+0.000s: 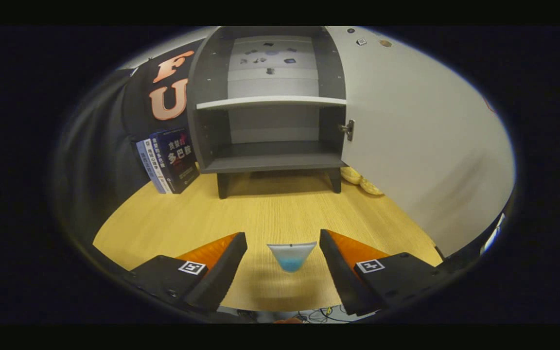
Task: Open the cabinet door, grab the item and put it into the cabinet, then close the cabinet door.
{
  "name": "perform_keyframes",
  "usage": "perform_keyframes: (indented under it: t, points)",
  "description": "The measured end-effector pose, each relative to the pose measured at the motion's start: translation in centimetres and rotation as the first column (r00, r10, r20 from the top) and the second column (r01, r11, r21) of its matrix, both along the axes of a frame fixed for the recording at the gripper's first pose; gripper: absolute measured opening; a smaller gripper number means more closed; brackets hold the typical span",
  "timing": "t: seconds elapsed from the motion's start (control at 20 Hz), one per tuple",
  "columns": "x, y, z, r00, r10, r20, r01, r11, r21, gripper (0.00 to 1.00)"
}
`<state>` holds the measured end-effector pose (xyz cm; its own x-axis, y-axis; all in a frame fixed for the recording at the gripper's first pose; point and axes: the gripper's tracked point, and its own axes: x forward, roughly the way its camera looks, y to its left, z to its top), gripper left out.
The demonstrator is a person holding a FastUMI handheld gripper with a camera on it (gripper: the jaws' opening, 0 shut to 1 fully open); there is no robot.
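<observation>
Pale blue and see-through, the item [291, 256] stands on the wooden table [270, 214] between the two fingers of the tongs [283, 257], with a clear gap on either side of it. The tongs are spread wide and grasp nothing. It looks like a small cone-shaped cup, wide at the rim and narrow at the foot, with a blue tint or liquid low inside; which one I cannot tell.

Beyond the fingers the cabinet [270, 107] stands with its door [421, 141] swung out to the right, so the opening step appears done and the pick-up is the step in hand.

The main risk, as I judge it, is the cup's shape. Sloped, slick walls may let it squirt upward or tip when the fingers close, and a narrow foot topples easily if one finger touches first. If liquid is inside, a tilt on the way in could spill it. The door reaches well forward on the right, so a careless swing could strike it. Books [170, 160] lean against the cabinet's left side.
</observation>
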<state>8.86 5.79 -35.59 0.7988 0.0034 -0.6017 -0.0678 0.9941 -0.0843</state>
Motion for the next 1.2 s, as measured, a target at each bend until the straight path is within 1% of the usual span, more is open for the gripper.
perform_keyframes:
  t: [0.25, 0.5, 0.65, 0.8, 0.85, 0.95, 1.0, 1.1, 1.2]
  points:
    - [-0.7, -1.0, -3.9, 0.996, -0.047, -0.074, 0.046, 0.999, -0.010, 0.96]
    - [-0.7, -0.9, -6.2, 0.990, -0.083, -0.111, 0.086, 0.996, 0.020, 0.94]
    - [-0.6, -0.9, -6.8, 0.986, -0.112, -0.124, 0.117, 0.992, 0.040, 0.85]
    - [-0.8, -1.1, -7.0, 0.982, -0.142, -0.128, 0.150, 0.987, 0.053, 0.61]
    - [-0.8, -1.0, -6.9, 0.982, -0.141, -0.129, 0.149, 0.987, 0.053, 0.56]
    - [-1.0, -0.9, -6.6, 0.984, -0.127, -0.128, 0.134, 0.990, 0.048, 0.56]
    - [-1.0, -0.9, -5.8, 0.987, -0.115, -0.112, 0.121, 0.992, 0.045, 0.53]
    - [-0.8, -0.7, -3.6, 0.993, -0.090, -0.073, 0.092, 0.995, 0.030, 0.53]
    - [-0.1, 0.3, -0.2, 0.998, -0.056, -0.019, 0.057, 0.997, 0.047, 0.53]
